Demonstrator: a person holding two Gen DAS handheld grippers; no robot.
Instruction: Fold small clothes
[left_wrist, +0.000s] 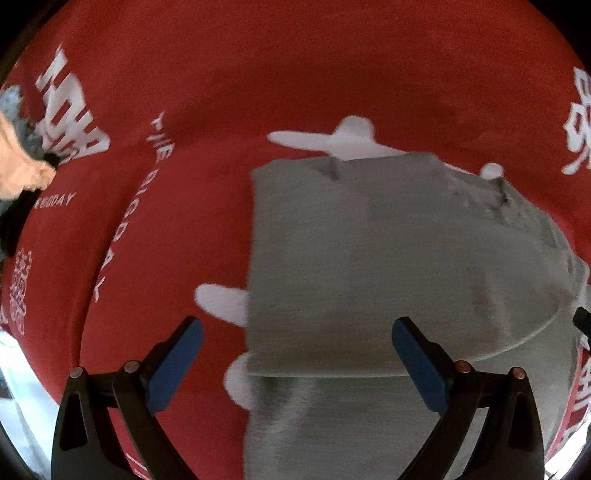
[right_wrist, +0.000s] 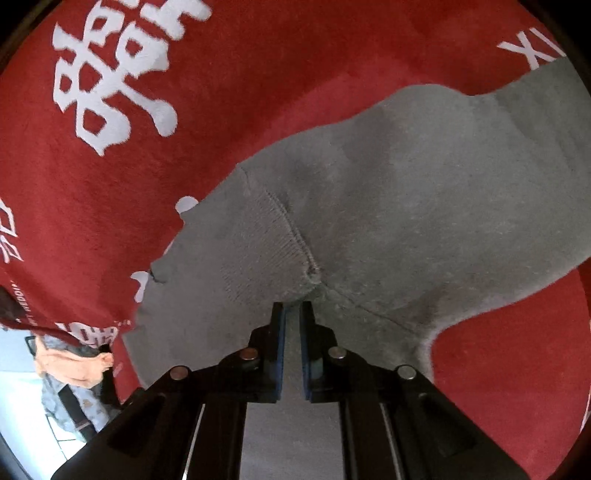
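Observation:
A small grey knit garment (left_wrist: 369, 266) lies on a red cloth with white lettering (left_wrist: 258, 74), partly folded into a block with a straight left edge. My left gripper (left_wrist: 295, 354) is open above the garment's near part, its blue pads spread wide, holding nothing. In the right wrist view the same grey garment (right_wrist: 406, 192) is lifted and bunched. My right gripper (right_wrist: 291, 314) is shut on a fold of it beside the ribbed cuff (right_wrist: 266, 251).
The red cloth (right_wrist: 110, 221) covers the whole work surface. A person's arm in a patterned sleeve (right_wrist: 70, 369) shows at the lower left edge, and skin (left_wrist: 18, 162) shows at the left edge of the left wrist view. A pale floor (left_wrist: 22, 387) lies beyond the cloth's edge.

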